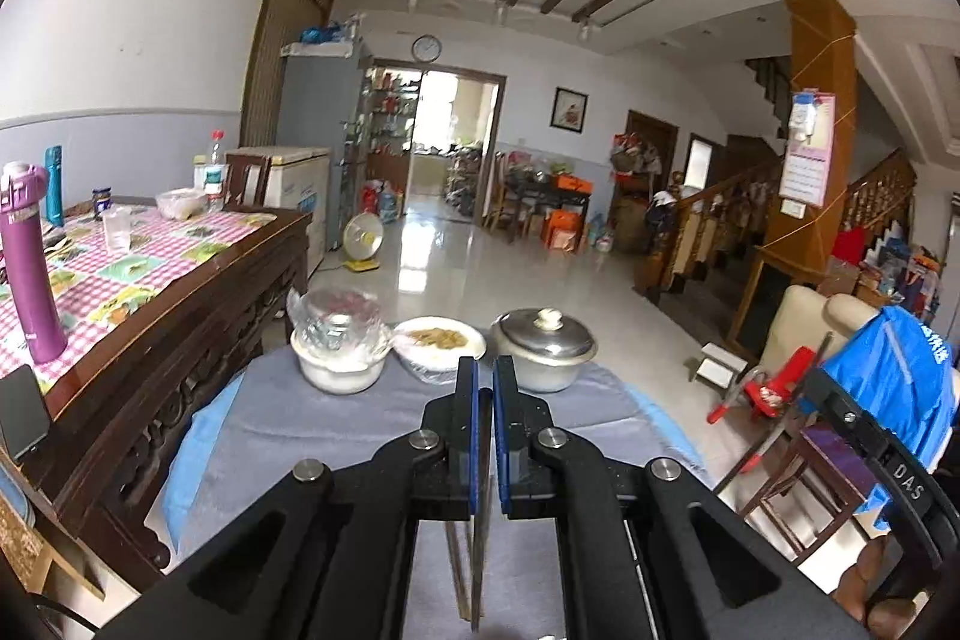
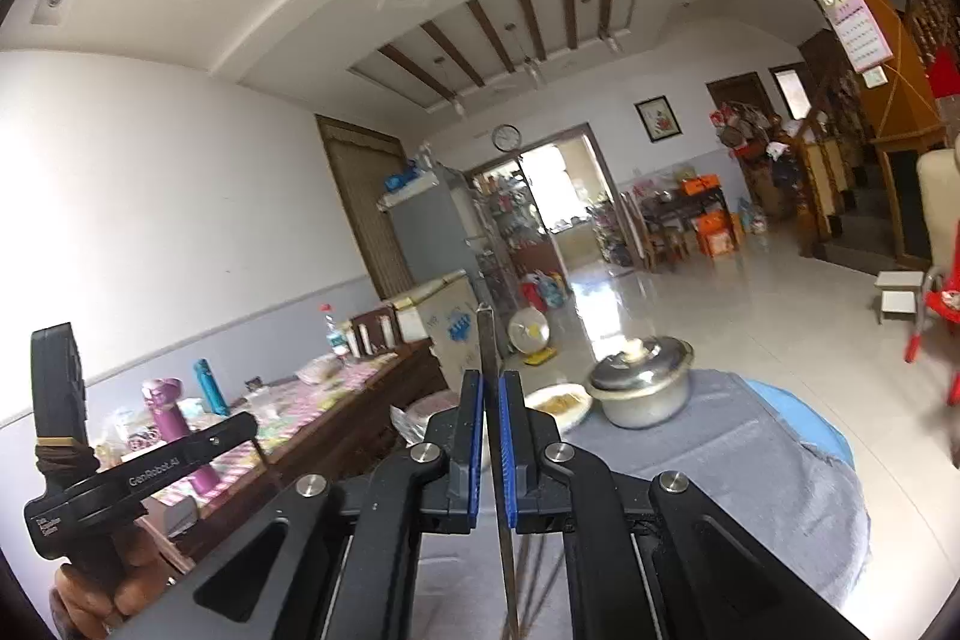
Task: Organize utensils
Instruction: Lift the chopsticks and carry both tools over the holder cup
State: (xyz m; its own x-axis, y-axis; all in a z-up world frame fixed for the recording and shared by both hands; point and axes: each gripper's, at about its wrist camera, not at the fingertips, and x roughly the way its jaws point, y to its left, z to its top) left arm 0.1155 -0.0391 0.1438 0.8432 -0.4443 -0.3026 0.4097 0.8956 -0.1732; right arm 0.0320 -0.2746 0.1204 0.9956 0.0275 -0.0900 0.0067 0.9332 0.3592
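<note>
Each hand-held gripper, left and right, pinched one thin chopstick above the grey-clothed worktop; judged best: keep the sticks parallel and lower them together, short of the lidded pot ahead.

Left gripper clamping thin utensil, lidded pot beyond

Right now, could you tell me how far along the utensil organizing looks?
Nothing looks put away yet. In hand: the left gripper and the right gripper are each shut on a thin dark stick, seemingly a chopstick, above the grey cloth. No holder is in view, so placing both remains. The lidded pot and the food plate sit untouched.
</note>
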